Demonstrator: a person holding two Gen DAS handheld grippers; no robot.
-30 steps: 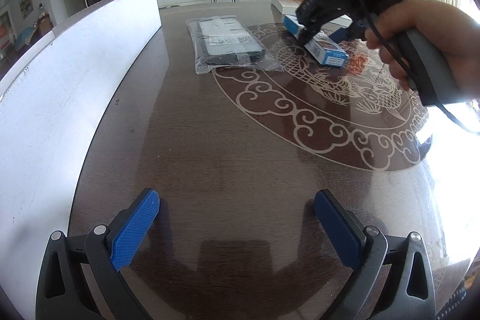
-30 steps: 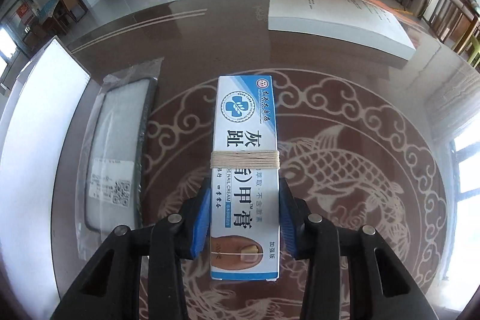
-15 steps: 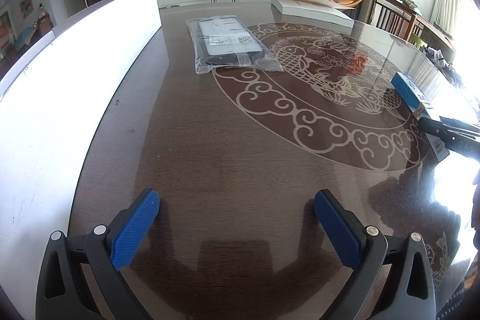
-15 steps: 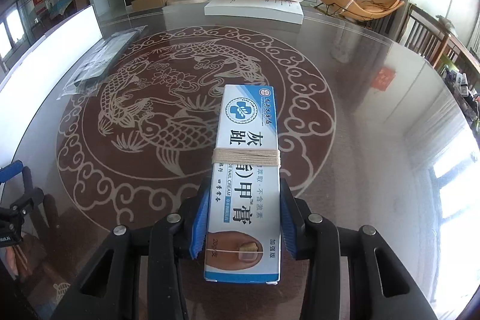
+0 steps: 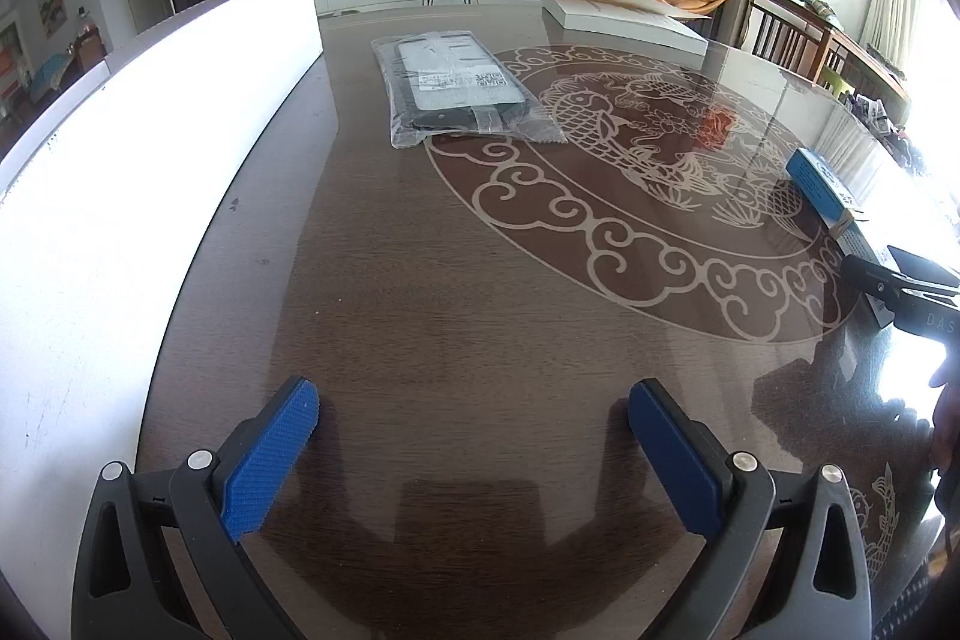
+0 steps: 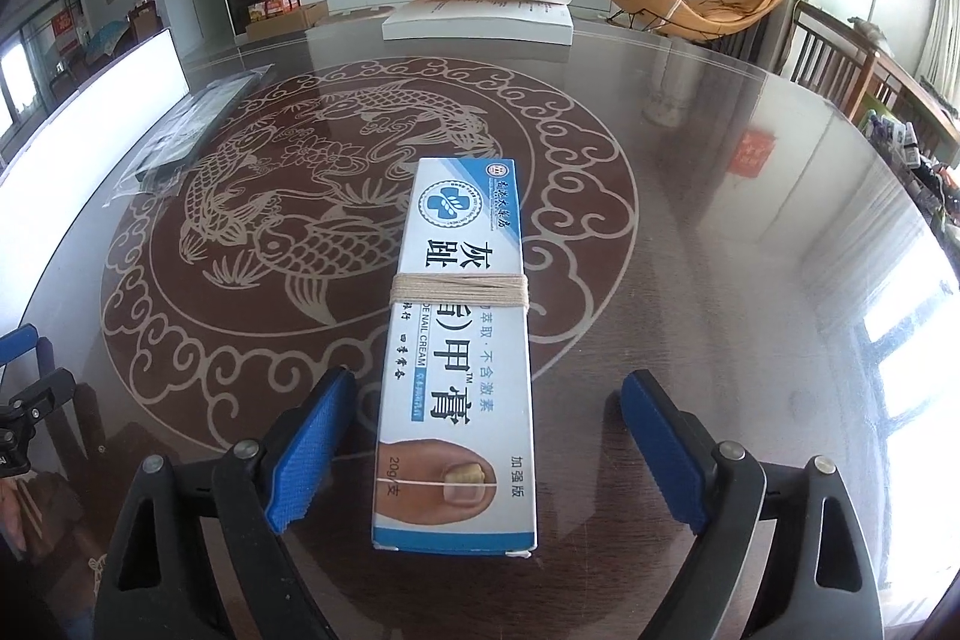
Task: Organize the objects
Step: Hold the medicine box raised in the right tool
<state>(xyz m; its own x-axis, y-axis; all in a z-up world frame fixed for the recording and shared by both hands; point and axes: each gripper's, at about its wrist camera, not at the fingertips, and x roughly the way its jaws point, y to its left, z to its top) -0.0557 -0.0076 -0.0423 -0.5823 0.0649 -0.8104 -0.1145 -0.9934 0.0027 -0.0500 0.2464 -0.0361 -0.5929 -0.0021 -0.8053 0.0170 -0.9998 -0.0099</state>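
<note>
Dark glossy tabletop (image 5: 420, 292): left tongs (image 5: 474, 454) stand wide and empty at six o'clock. Right tongs (image 6: 480, 436) are opening, the box (image 6: 462, 340) lying freed between them. Release step; next, back straight off, then fetch the packet (image 5: 456, 85) at eleven o'clock.

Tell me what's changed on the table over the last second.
The right gripper carried the nail cream box away from beside the plastic-wrapped package to the right side of the table, and its jaws are now opening, pads clear of the box lying between them. The left gripper stayed open and still; the package didn't move.
</note>
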